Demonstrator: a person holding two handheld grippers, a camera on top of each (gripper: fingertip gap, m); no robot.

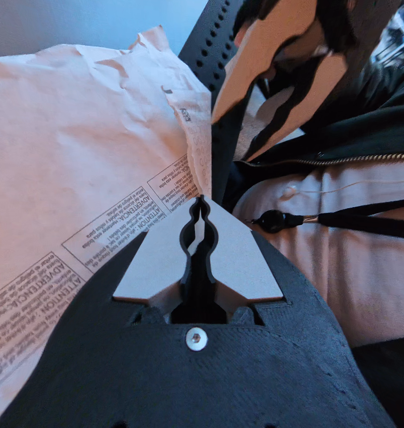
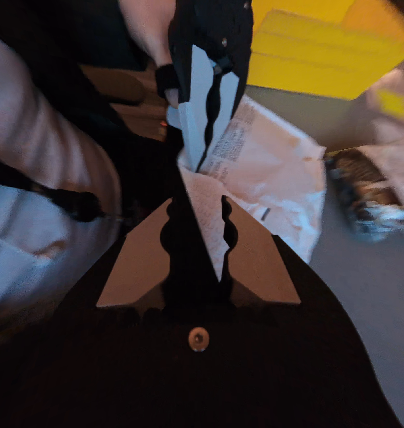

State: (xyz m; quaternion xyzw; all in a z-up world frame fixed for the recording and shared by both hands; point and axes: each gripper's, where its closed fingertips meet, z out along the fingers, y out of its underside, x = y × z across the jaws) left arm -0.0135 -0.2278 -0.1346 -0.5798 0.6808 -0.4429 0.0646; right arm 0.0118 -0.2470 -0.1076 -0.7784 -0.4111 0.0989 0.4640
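1. two grippers meet at one pale plastic bag [image 1: 80, 139], crumpled and printed with boxed black text along one side.
2. we see the left gripper [image 1: 201, 201] closed right down at its tips, with a thin edge of the bag pinched between them; a sliver of the same film shows in the wavy gap farther back between the pads.
3. the right gripper [image 2: 197, 199] stands partly open, a clear gap between its fingertips. a narrow wedge of the bag's edge runs down into that gap and lies close along the right-hand pad; the jaws are not clamped on it, and the blur does not let us tell whether the film touches that pad.
4. in the right wrist view the bag fans out beyond both grippers, over a grey surface [image 2: 347, 301], with the left gripper coming in from above onto its near corner.
5. behind the bag in the left wrist view stands a black perforated post [image 1: 210, 46], just beside the pinched edge.
6. close by is a person in a pale shirt [image 1: 335, 254] and a dark zipped jacket [image 1: 358, 139], with a black badge reel [image 1: 274, 220] on a strap.
7. a yellow box [image 2: 323, 46] sits well behind the bag; the striped brown shape to its right is too blurred for us to name.
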